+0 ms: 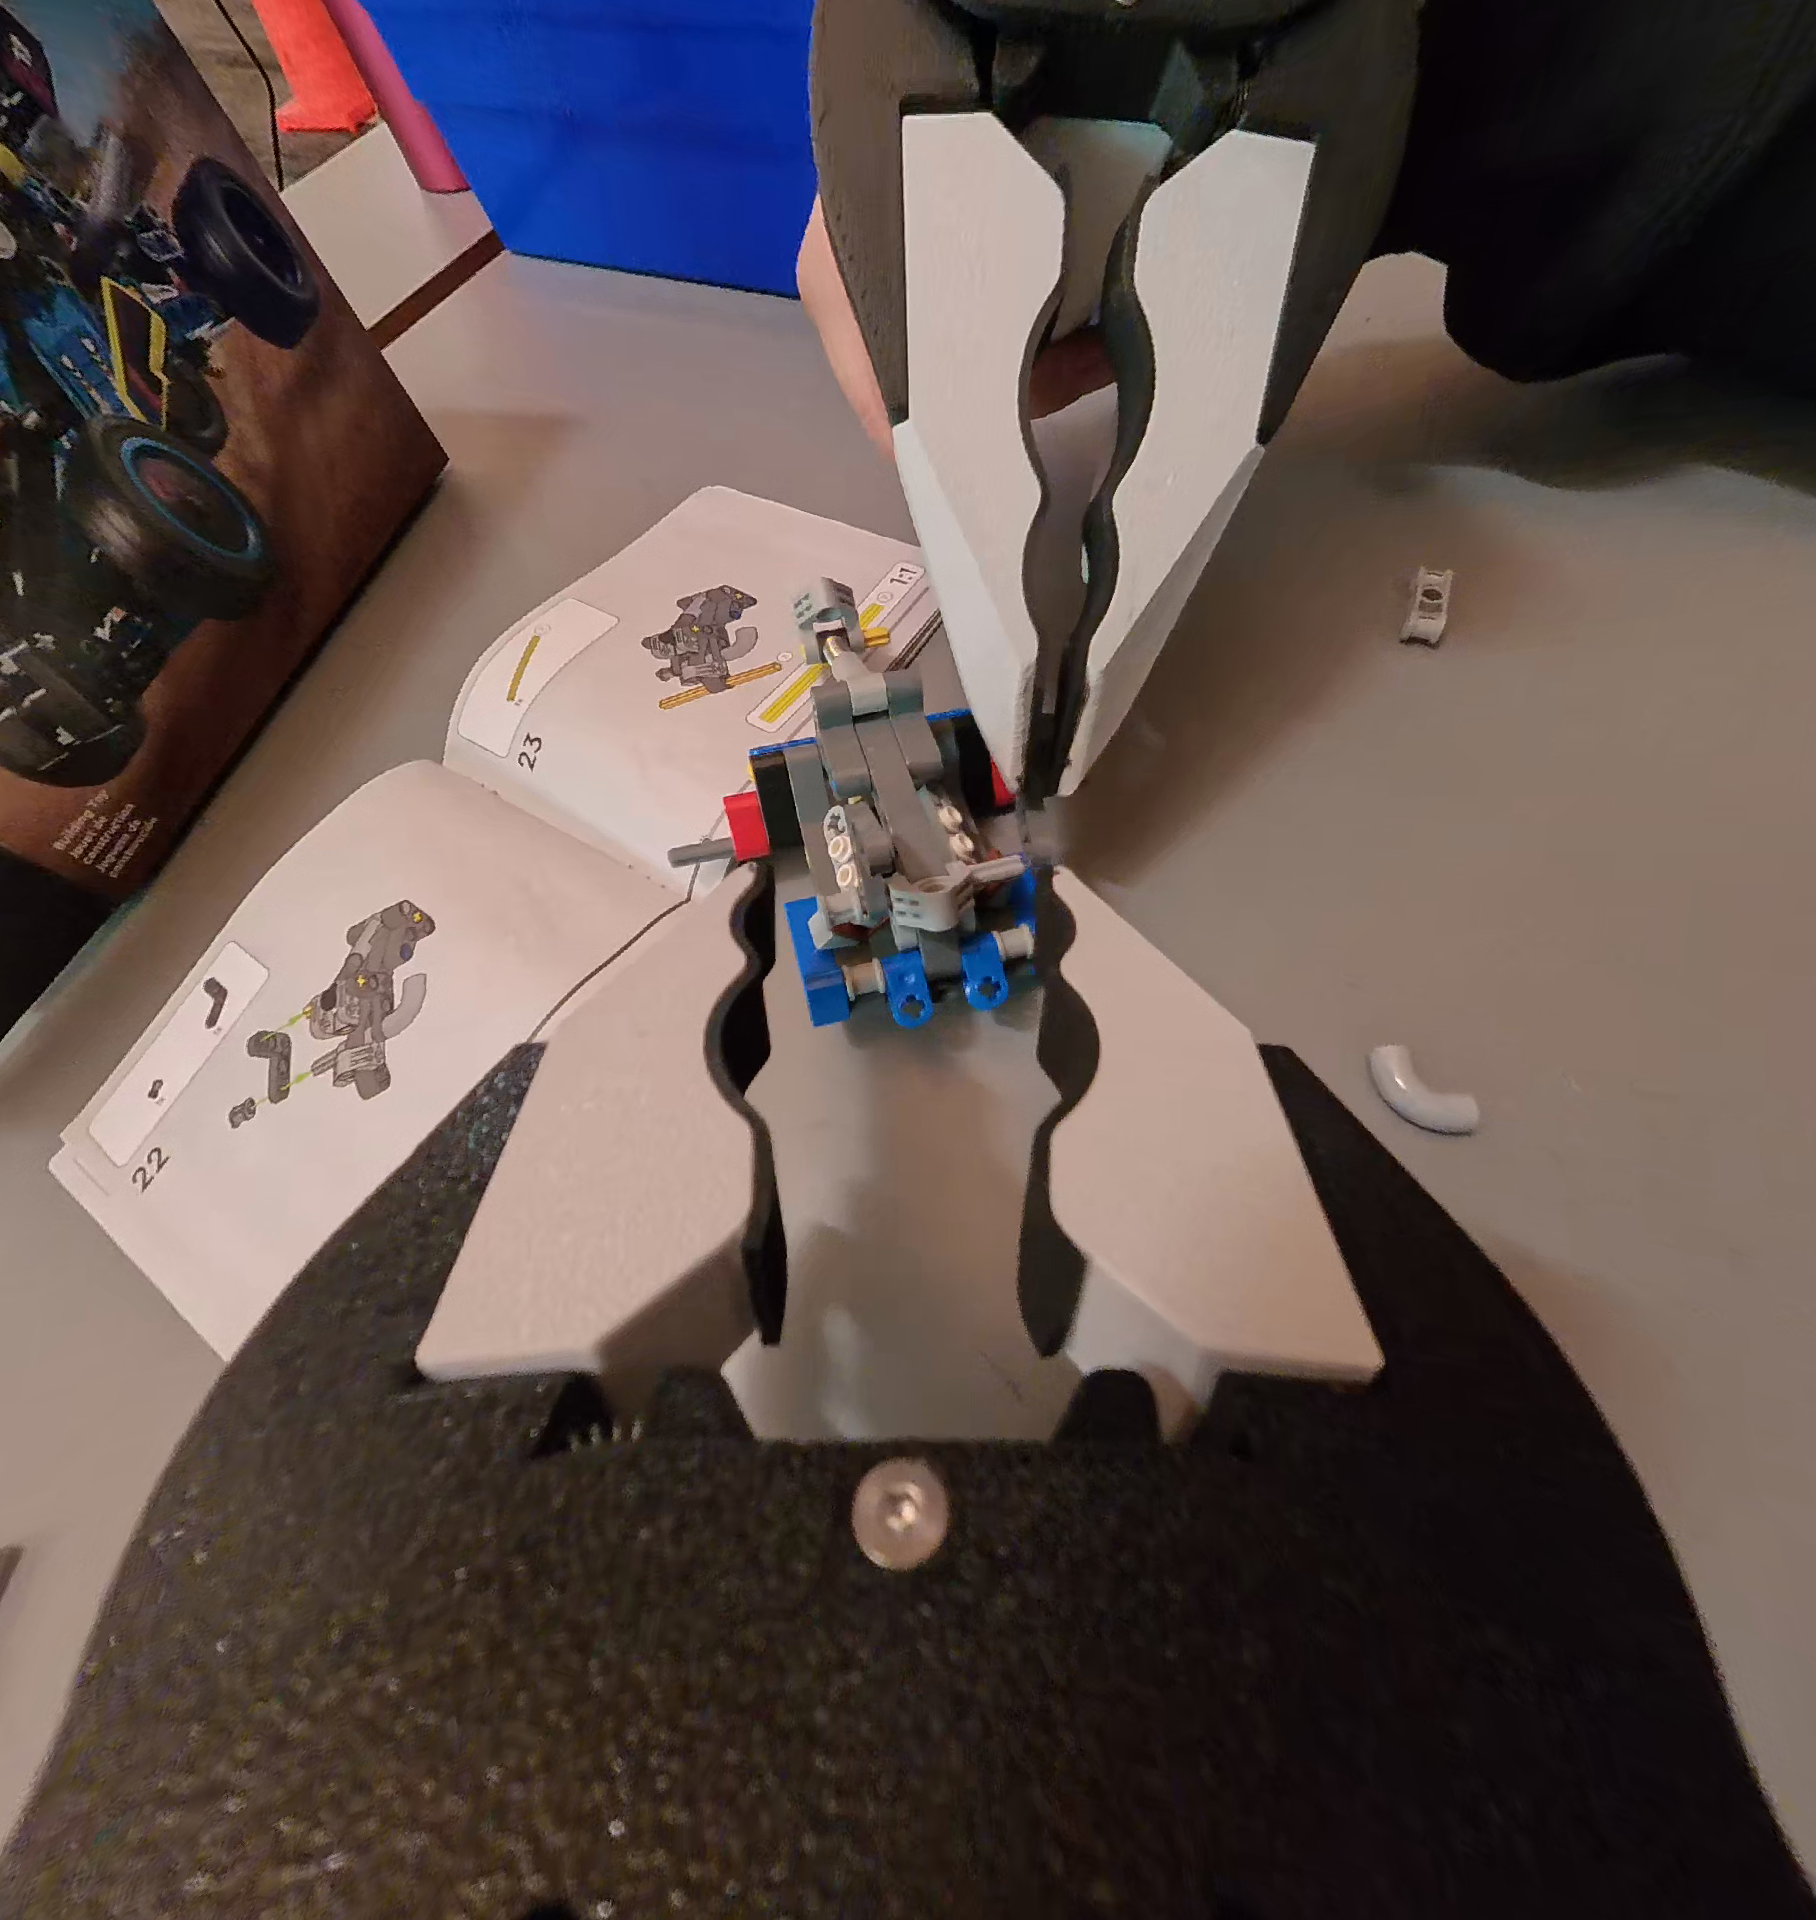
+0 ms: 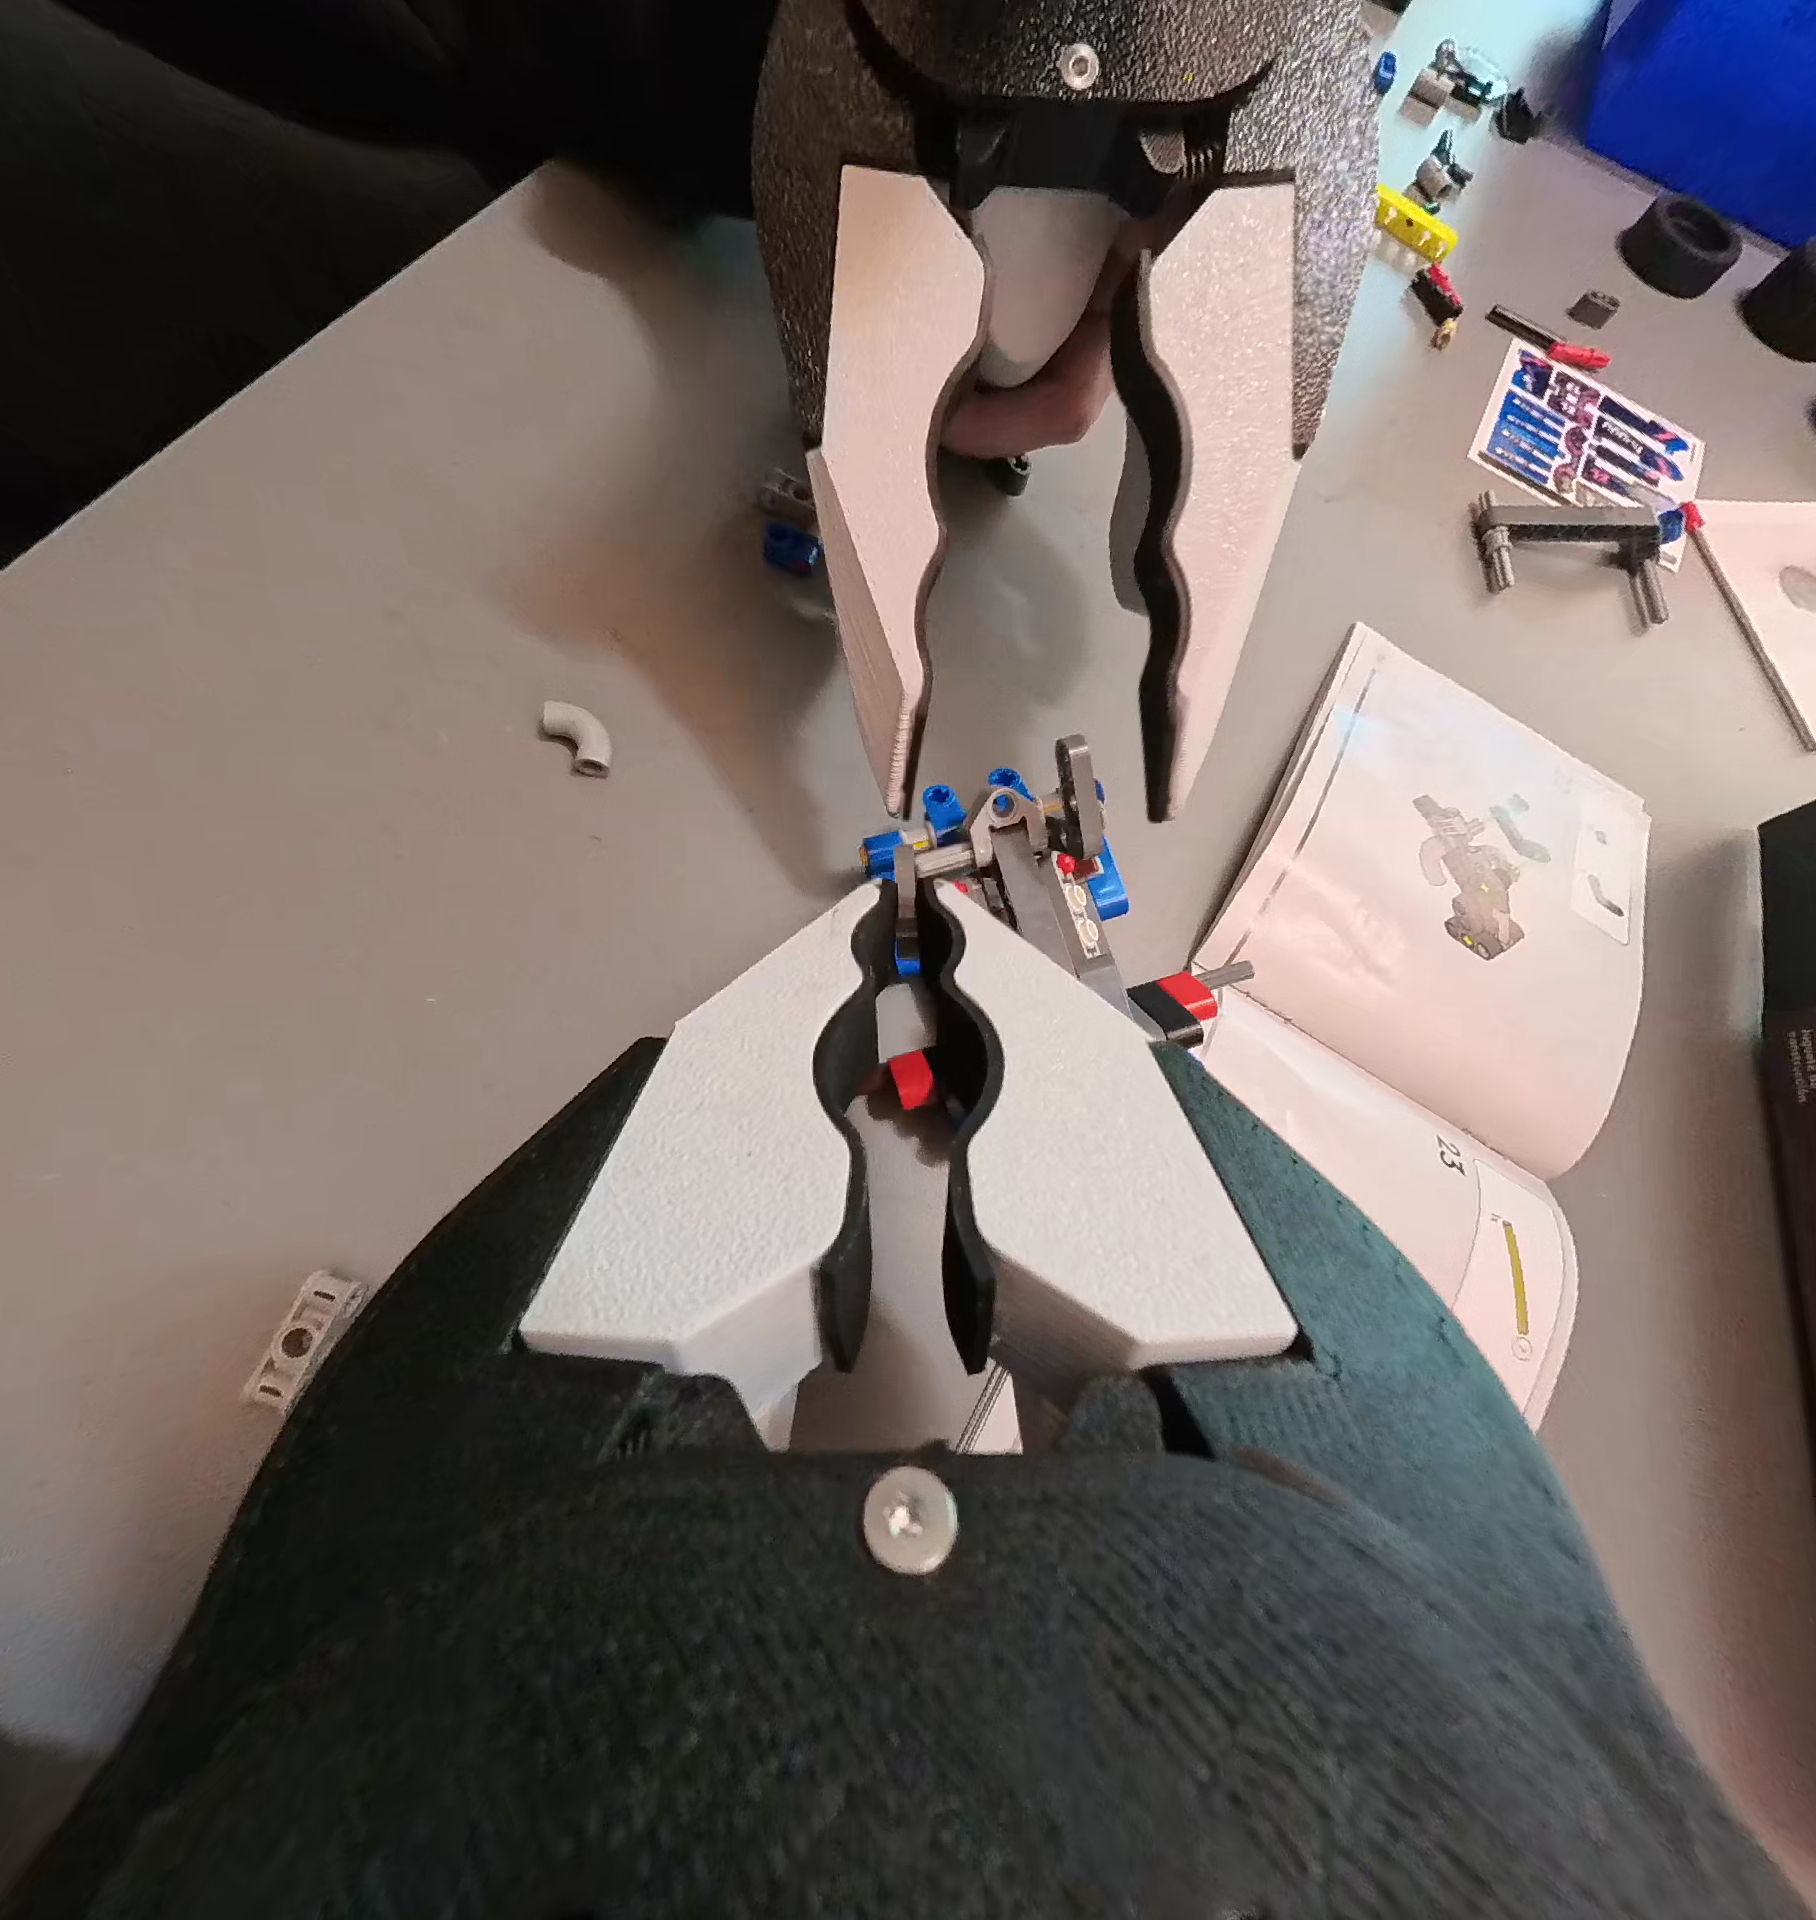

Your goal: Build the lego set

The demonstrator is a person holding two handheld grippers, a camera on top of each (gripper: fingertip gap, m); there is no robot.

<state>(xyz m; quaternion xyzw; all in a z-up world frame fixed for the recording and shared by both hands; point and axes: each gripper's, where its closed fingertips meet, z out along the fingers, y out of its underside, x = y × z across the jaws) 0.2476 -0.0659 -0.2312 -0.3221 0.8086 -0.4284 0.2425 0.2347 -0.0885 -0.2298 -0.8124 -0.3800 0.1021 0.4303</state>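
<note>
At frame centre, the brick-built grey and blue model (image 1: 888, 873) stands on the grey table (image 1: 1506, 883) beside the open instruction booklet (image 1: 384, 987). The left gripper (image 1: 896, 925) stands spread around it, pads clear. The right gripper (image 2: 919, 904) pinches the model's grey lever piece (image 2: 906, 899).

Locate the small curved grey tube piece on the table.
The curved grey tube piece lies alone on the grey table, right of the brick model in the left wrist view.

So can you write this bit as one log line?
left gripper: open around brick model | right gripper: shut on model's grey beam
</note>
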